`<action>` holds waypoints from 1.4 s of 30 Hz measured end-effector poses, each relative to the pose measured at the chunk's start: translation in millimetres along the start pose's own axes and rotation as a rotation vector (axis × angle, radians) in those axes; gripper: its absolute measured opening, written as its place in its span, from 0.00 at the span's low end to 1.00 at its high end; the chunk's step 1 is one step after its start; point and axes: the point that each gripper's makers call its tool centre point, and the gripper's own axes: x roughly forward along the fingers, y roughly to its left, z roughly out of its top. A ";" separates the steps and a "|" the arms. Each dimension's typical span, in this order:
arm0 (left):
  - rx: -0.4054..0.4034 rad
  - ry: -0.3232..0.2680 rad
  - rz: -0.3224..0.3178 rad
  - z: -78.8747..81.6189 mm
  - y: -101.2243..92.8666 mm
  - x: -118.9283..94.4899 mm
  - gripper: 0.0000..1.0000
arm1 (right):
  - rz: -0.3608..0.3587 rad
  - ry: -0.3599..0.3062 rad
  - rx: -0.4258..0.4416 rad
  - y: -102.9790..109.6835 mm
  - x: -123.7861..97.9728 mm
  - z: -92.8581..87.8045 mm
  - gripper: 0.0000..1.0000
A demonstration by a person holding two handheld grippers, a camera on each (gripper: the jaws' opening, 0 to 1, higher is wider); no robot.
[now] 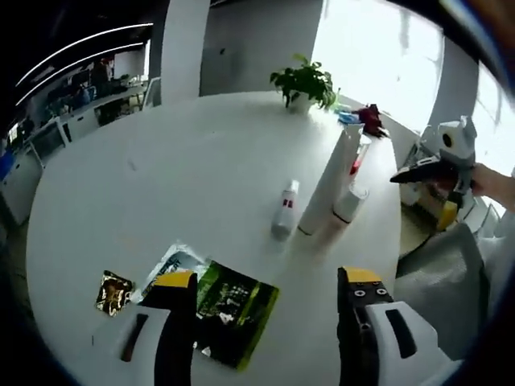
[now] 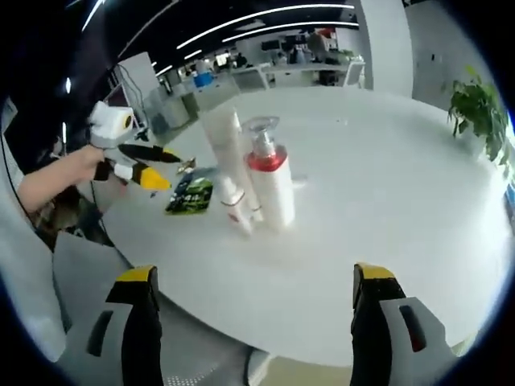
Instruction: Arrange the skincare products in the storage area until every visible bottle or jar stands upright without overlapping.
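We've got both grippers, left (image 1: 269,289) and right (image 2: 253,281), spread wide, holding nothing; three bottles (image 2: 272,178) upright on the table (image 2: 386,201).

The table (image 1: 161,177) has a smooth white top with a soft sheen. The tube (image 2: 228,153) looks like matt white plastic. The pump bottle (image 2: 269,181) is glossy white plastic with a red collar and a clear, shiny cap. The small bottle (image 1: 285,207) is smooth white plastic. The green packet (image 1: 233,310) is glossy film; the gold wrapper (image 1: 113,291) is crinkled, shiny foil. The plant (image 1: 306,80) has matt green leaves. Both grippers' jaws look like matt black and white plastic with yellow tips.
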 end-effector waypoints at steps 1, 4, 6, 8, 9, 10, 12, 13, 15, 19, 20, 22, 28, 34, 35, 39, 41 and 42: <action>0.003 0.003 -0.002 0.4 1.4 2.8 0.68 | 0.001 -0.003 0.005 -0.2 1.2 0.2 0.99; 0.023 0.023 -0.005 2.2 5.5 13.6 0.64 | 0.008 -0.002 0.015 -1.9 6.4 -1.0 0.99; 0.042 0.034 -0.008 1.8 11.9 22.5 0.62 | 0.013 0.005 0.022 -2.1 8.7 -3.1 0.99; 0.057 0.038 -0.007 3.9 14.5 30.7 0.60 | 0.021 0.016 0.024 -2.1 10.1 -6.0 0.99; 0.066 0.045 -0.006 3.7 15.1 36.1 0.59 | 0.022 0.025 0.018 -3.2 10.4 -8.0 0.99; 0.072 0.049 -0.006 3.6 15.2 40.1 0.57 | 0.021 0.030 0.014 -4.8 10.7 -8.8 0.99; 0.101 0.056 -0.013 4.5 10.8 49.4 0.55 | 0.012 0.035 0.015 -9.6 11.1 -10.8 0.99; 0.118 0.058 -0.018 4.9 8.8 53.7 0.53 | 0.009 0.034 0.025 -11.9 11.6 -11.5 0.99; 0.152 0.069 -0.033 4.2 3.9 62.4 0.53 | 0.009 0.031 0.041 -13.2 12.7 -12.3 0.99; 0.224 0.092 -0.058 -1.3 -2.7 85.8 0.50 | 0.014 0.045 0.045 -13.9 16.8 -17.2 0.99; 0.241 0.098 -0.059 -3.1 -4.2 92.5 0.49 | 0.014 0.047 0.046 -14.3 17.8 -18.3 0.99; 0.266 0.109 -0.061 -3.7 -10.8 99.3 0.47 | 0.014 0.051 0.053 -15.2 18.3 -19.7 0.99; 0.287 0.104 -0.068 -2.1 -8.4 114.7 0.42 | 0.009 0.049 0.071 -19.1 19.5 -20.7 0.99; 0.303 0.079 -0.073 4.9 -9.7 122.4 0.38 | 0.008 0.052 0.086 -21.8 21.8 -22.9 0.99; 0.305 0.075 -0.075 5.6 -10.3 123.6 0.38 | 0.008 0.051 0.086 -21.7 21.8 -22.8 0.99; 0.330 0.064 -0.088 10.3 -15.7 130.6 0.36 | 0.007 0.048 0.095 -23.6 22.4 -22.2 0.99; 0.340 0.060 -0.094 12.2 -14.0 133.6 0.35 | 0.006 0.049 0.094 -23.8 22.1 -22.2 0.97; 0.349 0.059 -0.098 13.8 -11.7 136.1 0.35 | 0.005 0.049 0.097 -24.6 22.1 -22.4 0.97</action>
